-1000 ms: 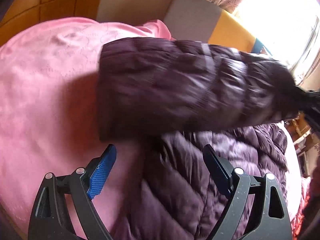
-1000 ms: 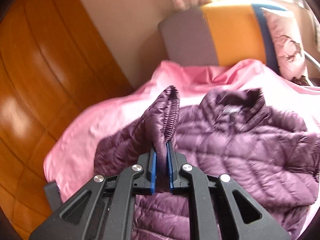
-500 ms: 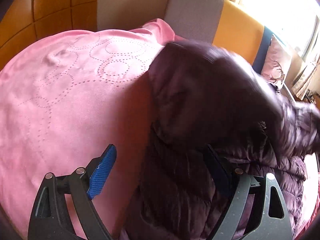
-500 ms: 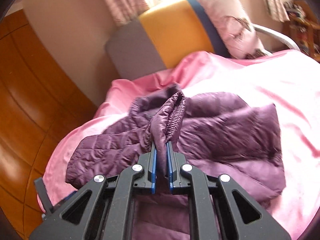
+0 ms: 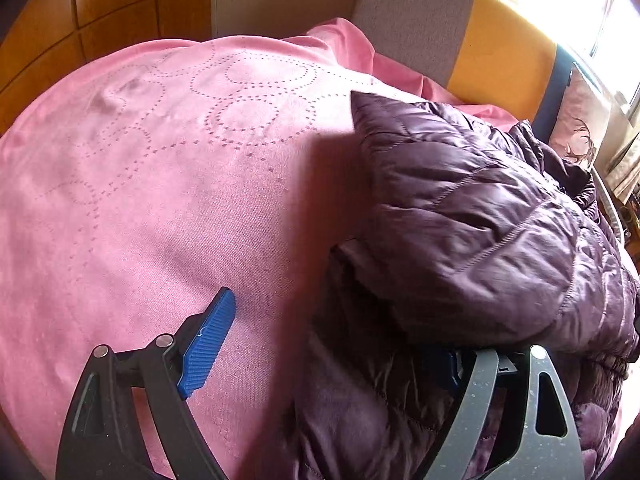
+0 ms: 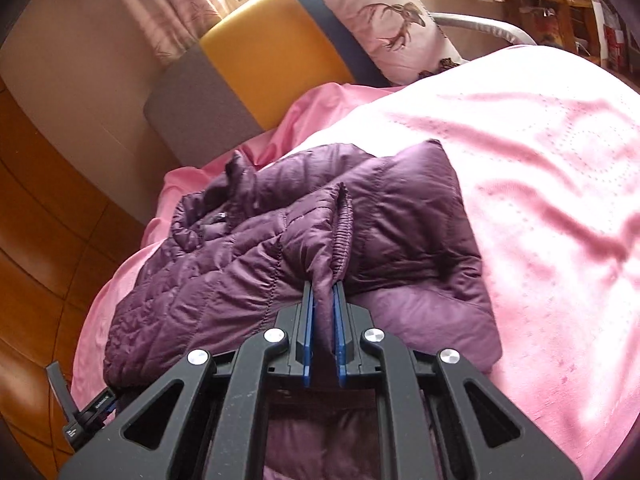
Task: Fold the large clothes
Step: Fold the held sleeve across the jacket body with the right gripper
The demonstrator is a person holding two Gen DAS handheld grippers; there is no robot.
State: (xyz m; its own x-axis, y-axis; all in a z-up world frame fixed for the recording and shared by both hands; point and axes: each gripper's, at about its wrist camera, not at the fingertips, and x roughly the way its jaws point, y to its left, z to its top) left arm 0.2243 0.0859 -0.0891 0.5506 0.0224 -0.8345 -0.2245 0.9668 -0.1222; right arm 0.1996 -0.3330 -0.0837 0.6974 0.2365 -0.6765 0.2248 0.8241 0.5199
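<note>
A purple quilted jacket point(image 5: 460, 220) lies on a pink blanket point(image 5: 160, 180). My right gripper point(image 6: 324, 292) is shut on the jacket's ribbed sleeve cuff point(image 6: 342, 220), and the sleeve is laid across the jacket's body point(image 6: 240, 272). My left gripper point(image 5: 332, 328) hovers wide over the jacket's left edge, its jaws closing slightly. Its left pad point(image 5: 208, 340) is above bare blanket. The right finger is partly hidden under the folded sleeve. Jacket fabric lies between the jaws, but the pads do not press on it.
The pink blanket point(image 6: 540, 200) covers a bed. A grey, yellow and blue headboard point(image 6: 272, 36) stands behind it with a deer-print pillow point(image 6: 384, 28). Wooden panelling point(image 5: 120, 0) runs along the left side. Shelves point(image 6: 560, 8) stand at the far right.
My right gripper has carried the sleeve across and down over the jacket's body. In the left wrist view the sleeve swept off the blanket and now rests on the jacket.
</note>
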